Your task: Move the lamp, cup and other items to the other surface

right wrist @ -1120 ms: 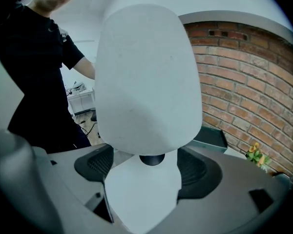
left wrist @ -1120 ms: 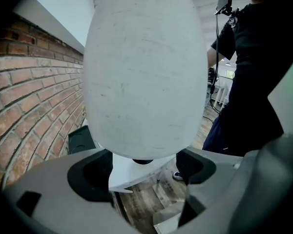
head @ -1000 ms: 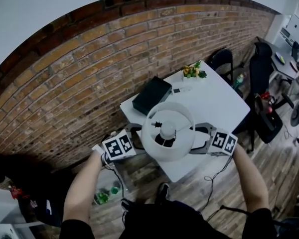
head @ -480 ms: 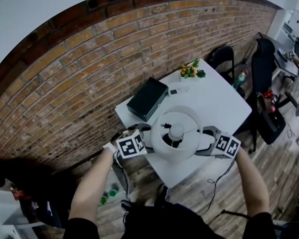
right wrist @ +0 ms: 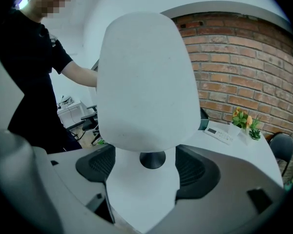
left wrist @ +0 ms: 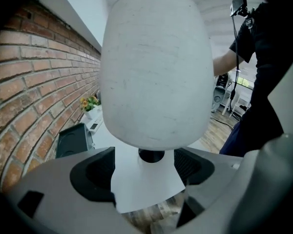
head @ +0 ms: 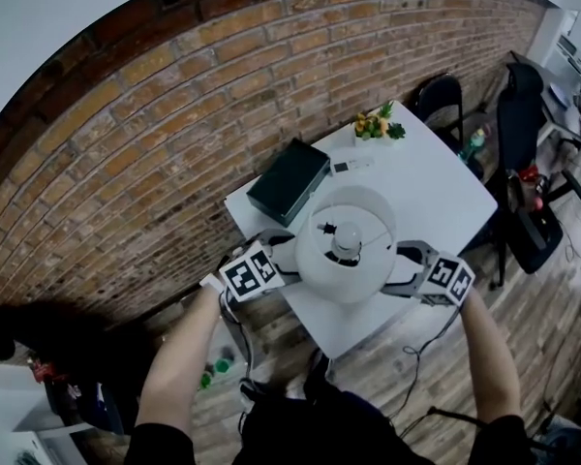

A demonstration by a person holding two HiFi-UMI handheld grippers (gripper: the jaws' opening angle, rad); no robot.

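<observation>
At table edge | lamp between left gripper, right gripper | fingers wide, just closing, not gripping

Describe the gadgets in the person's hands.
Left gripper and right gripper: pale grey plastic, black ribbed pads, a cube of black square markers each; a dark cable trails from the right. Short black sleeves. Their jaws just closed slightly around the white lamp's black stem, untouched.

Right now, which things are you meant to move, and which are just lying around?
For the job: lamp, black box, flower pot, small white gadget, all on the white table.
Just lying about: black chairs, green items on the floor.
</observation>
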